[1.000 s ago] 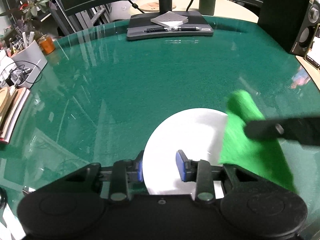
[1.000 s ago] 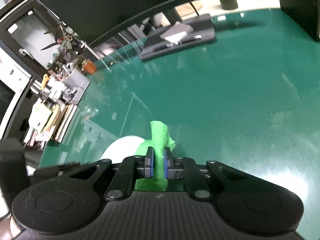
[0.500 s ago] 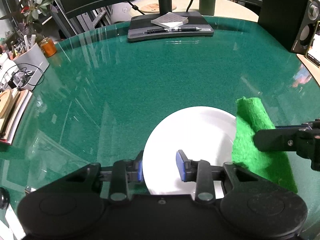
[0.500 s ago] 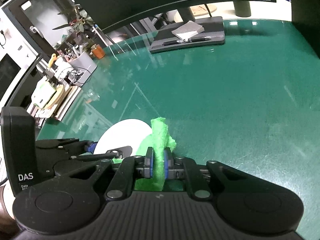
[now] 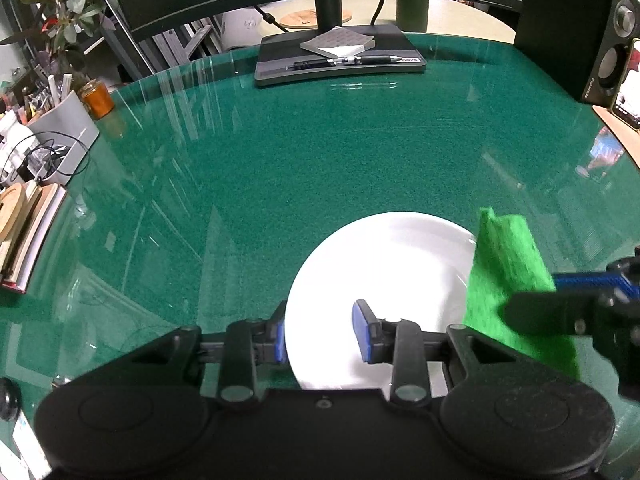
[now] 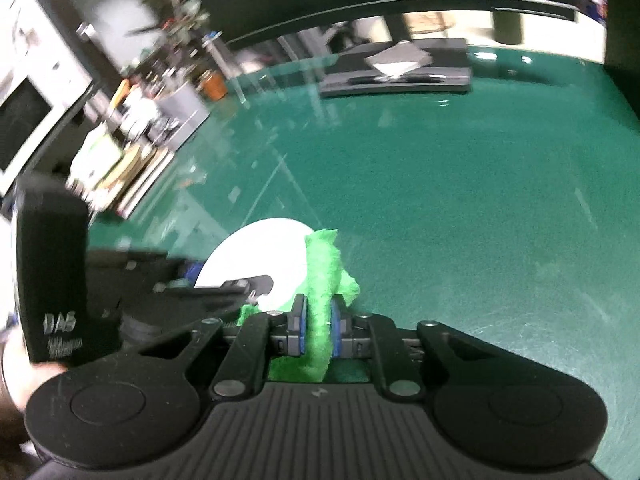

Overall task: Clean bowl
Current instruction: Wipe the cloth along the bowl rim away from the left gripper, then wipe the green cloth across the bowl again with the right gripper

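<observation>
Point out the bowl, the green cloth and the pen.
bowl (image 5: 384,264), left wrist view, bare white inside.
green cloth (image 6: 322,276), right wrist view, part standing above the pads.
pen (image 5: 344,62), left wrist view, middle of its barrel.

Left gripper: jaws apart, blue pads straddling the near-left rim of the bowl, 1 pad outside the rim, 1 over the inside; whether the pads touch it is unclear. Right gripper: jaws closed tight on the green cloth, cloth bunched upright between the 2 pads. In the left wrist view it comes in from the right edge, level. Right view motion-blurred.
</observation>
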Available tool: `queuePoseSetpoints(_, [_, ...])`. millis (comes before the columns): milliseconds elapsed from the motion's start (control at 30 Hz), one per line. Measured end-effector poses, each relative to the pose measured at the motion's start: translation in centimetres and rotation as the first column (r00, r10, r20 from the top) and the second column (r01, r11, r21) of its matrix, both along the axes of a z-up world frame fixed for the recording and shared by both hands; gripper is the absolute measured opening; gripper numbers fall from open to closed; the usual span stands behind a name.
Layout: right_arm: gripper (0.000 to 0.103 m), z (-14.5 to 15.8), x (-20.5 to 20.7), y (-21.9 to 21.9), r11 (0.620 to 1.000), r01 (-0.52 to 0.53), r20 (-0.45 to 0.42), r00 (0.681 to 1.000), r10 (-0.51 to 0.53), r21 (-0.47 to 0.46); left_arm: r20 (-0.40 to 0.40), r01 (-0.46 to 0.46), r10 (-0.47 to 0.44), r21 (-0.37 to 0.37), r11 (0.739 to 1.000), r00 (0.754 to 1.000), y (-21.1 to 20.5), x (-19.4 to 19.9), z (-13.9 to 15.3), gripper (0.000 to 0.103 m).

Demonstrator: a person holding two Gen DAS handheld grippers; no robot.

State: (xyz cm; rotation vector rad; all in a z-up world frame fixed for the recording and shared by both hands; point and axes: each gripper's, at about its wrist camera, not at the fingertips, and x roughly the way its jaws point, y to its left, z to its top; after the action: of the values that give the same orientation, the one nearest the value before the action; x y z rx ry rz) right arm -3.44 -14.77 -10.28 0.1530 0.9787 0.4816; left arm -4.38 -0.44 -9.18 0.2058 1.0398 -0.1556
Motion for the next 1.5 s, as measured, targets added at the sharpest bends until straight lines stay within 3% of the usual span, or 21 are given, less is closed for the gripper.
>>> queuePoseSetpoints(267, [0.013,0.2,0.1,0.1,1.0,0.011,0.037,0.999,-0.01,-0.025,0.001,0.0,0.0,0.006,1.0,1.0,-0.3,0.2,-0.1,0.032])
queuePoseSetpoints(600, [0.014,0.4,-0.9,0.5,0.998,-0.054,0.044,0.997,0.056,-0.044,0.002,0.005,-0.005,0.01,1.0,1.0,0.2,-0.1,0.0,0.032])
queuePoseSetpoints(900, [0.013,0.3,0.2,-0.2,0.998,0.026,0.045,0.999,-0.023,-0.061,0.004,0.011,-0.011,0.016,1.0,1.0,0.2,-0.2,0.0,0.032])
queuePoseSetpoints(1133, [0.013,0.6,0.3,0.0,0.999,0.034,0.061,0.998,-0.032,-0.037,-0.013,0.013,-0.013,0.004,1.0,1.0,0.6,0.0,0.1,0.032])
queuePoseSetpoints(1267, [0.013,2.0,0.5,0.2,0.999,0.027,0.125,0.992,-0.031,0.04,-0.05,0.023,-0.025,-0.043,0.999,0.998,1.8,0.1,0.4,0.031])
queuePoseSetpoints(1367, [0.013,2.2,1.3,1.0,0.998,-0.02,0.157,0.988,0.011,0.056,-0.074,0.028,-0.034,-0.08,0.996,0.997,3.0,-0.1,0.3,0.031])
queuePoseSetpoints(1500, [0.013,0.6,2.2,3.1,0.995,-0.099,0.166,0.981,0.101,-0.019,-0.071,0.041,-0.046,-0.07,0.997,0.996,3.5,-0.2,0.3,0.031])
